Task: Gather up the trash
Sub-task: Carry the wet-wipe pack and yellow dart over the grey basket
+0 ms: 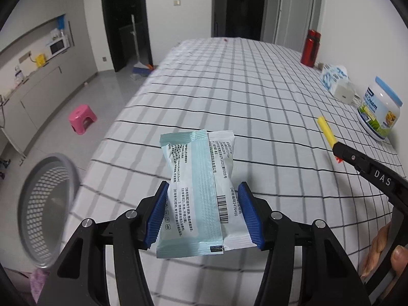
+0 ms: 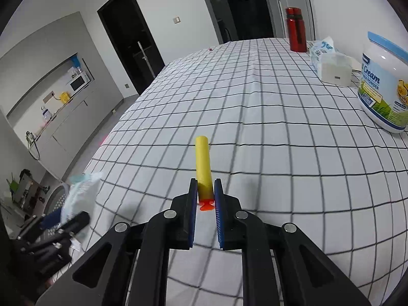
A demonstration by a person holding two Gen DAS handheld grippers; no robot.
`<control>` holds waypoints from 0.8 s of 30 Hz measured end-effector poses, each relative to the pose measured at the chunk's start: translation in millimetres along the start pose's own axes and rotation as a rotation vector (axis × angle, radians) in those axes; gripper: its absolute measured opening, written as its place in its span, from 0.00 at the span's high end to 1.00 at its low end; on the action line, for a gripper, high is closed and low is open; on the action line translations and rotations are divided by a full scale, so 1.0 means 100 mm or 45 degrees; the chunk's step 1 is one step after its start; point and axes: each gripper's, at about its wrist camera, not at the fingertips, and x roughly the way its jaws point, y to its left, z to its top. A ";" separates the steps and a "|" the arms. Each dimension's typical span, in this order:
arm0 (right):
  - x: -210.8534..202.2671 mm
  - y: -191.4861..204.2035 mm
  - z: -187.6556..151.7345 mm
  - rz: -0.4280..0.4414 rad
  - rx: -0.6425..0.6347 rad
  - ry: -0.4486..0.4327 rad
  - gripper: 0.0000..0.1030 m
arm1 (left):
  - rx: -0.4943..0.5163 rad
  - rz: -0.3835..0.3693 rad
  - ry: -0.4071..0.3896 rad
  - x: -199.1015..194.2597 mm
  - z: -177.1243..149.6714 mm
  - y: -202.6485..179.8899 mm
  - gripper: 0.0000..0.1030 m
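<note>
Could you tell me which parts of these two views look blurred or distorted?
Left wrist view: the mesh bin is motion-smeared, the packet sharp. Right wrist view: the left hand-held gripper is blurred, the foam dart crisp; fisheye bends the tablecloth grid in both.

One packet [image 1: 197, 191], one foam dart [image 2: 204, 168].

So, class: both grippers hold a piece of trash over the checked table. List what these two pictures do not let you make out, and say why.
- Wet-wipe packet, left wrist view: print too small to read; right wrist view blurs it.
- Mesh bin: blurred, cut by the left gripper; contents unclear.
- Foam dart: its orange tip is partly hidden inside the right gripper.
- Milk powder tub: label cut off by the frame edge.
</note>
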 end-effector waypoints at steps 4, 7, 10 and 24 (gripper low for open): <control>0.04 0.32 -0.12 0.048 -0.028 0.026 0.87 | -0.015 0.058 -0.042 -0.18 -0.10 0.37 0.47; 0.08 0.67 -0.22 0.094 -0.078 0.044 0.87 | -0.032 0.092 -0.046 -0.28 -0.19 0.63 0.47; 0.16 1.08 -0.33 0.164 -0.127 0.070 0.87 | -0.064 0.116 -0.049 -0.36 -0.26 0.92 0.47; 0.67 2.90 -0.69 0.411 -0.387 0.227 0.87 | -0.272 0.294 -0.033 -0.50 -0.67 2.44 0.47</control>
